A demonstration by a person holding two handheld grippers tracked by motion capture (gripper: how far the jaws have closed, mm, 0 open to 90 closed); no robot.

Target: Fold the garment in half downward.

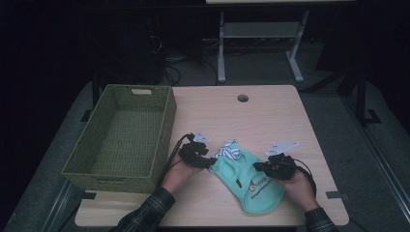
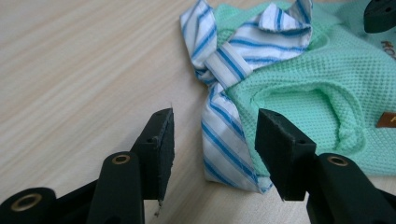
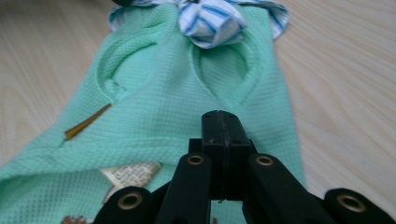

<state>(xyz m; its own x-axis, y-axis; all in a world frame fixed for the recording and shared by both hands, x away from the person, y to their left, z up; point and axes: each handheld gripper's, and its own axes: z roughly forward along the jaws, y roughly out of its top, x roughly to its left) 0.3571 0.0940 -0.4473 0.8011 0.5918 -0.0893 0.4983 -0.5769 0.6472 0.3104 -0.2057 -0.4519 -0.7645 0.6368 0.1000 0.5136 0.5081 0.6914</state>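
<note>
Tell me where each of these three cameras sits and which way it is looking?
High view: above the person's side, looking forward and down on the table, basket, both hands and sleeves.
Left gripper view: rides the left gripper, looking along its parted jaws at the striped tie.
Right gripper view: rides the right gripper, jaws together over the green garment.
All three share that garment.

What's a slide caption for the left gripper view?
Open left claw straddles the blue-striped tie of a mint-green pet shirt on the wooden table.
</note>
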